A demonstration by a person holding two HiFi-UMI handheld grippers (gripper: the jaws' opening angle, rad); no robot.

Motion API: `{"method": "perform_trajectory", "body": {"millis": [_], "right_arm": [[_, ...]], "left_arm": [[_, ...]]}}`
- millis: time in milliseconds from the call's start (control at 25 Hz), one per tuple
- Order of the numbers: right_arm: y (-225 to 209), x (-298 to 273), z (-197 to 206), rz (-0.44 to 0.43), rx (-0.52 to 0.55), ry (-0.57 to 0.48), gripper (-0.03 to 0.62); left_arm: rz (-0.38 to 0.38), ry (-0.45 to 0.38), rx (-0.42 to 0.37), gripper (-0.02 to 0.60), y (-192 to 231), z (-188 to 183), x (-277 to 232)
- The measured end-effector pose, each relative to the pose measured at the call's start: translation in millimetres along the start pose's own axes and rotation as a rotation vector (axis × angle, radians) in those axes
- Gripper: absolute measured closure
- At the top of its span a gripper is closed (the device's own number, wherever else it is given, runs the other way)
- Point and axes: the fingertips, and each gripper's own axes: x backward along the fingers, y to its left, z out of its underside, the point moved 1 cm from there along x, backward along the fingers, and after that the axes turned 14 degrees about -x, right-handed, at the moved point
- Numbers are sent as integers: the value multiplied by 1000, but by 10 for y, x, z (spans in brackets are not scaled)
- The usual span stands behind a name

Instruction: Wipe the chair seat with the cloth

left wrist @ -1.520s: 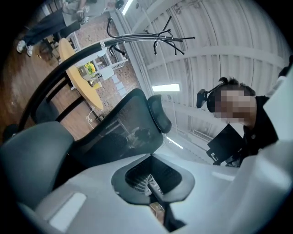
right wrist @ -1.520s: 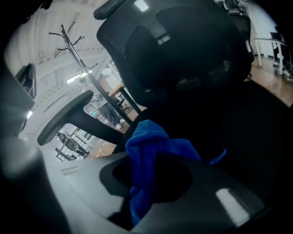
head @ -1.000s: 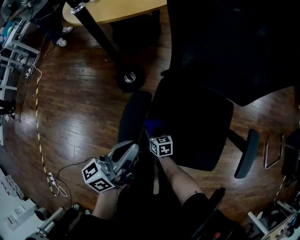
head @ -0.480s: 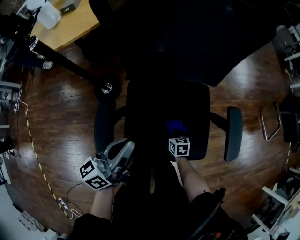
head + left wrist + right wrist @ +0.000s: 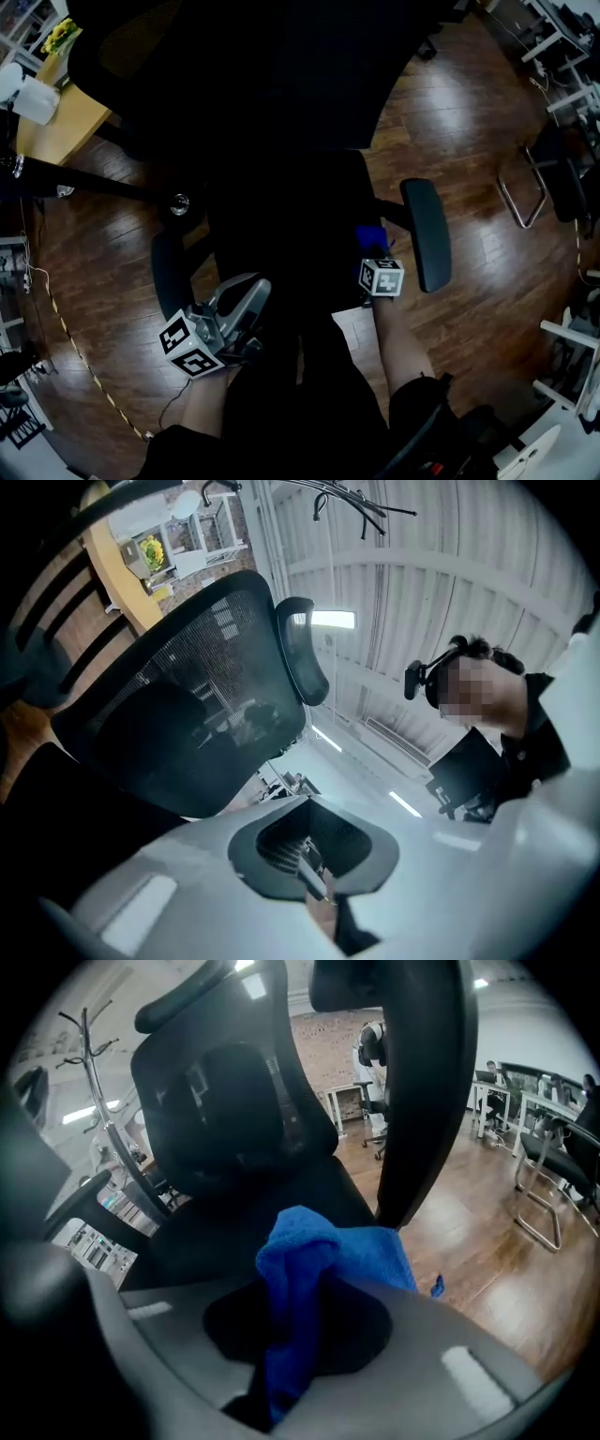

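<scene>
Cloth [image 5: 314, 1260], clamped in right gripper [image 5: 373, 251], sits at chair seat [image 5: 281, 216] edge.

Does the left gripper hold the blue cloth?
No, the blue cloth is clamped in the right gripper; the left gripper view shows no cloth between its jaws.

— Any words or numbers to read?
— None. The cube [image 5: 194, 344] on the left hand-held gripper [image 5: 242, 305] and the cube [image 5: 382, 277] on the right hand-held gripper [image 5: 375, 262] carry only black-and-white square patterns.
— Farther off?
— Too small and blurred to read.
</scene>
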Motion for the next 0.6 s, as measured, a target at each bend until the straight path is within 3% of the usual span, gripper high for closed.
{"method": "perform_trajectory", "body": {"millis": [200, 280, 400, 600], "right_arm": [[-51, 63, -31, -34, 2, -11, 533], [132, 77, 8, -112, -41, -14, 533], [803, 43, 293, -290, -71, 42, 533], [2132, -85, 1262, -502, 12, 280, 533]], "left_arm": [[-37, -20, -6, 578, 20, -6, 94], [-70, -41, -10, 578, 65, -42, 209], [-127, -76, -16, 578, 160, -126, 423], [-218, -137, -35, 578, 274, -283, 830]]}}
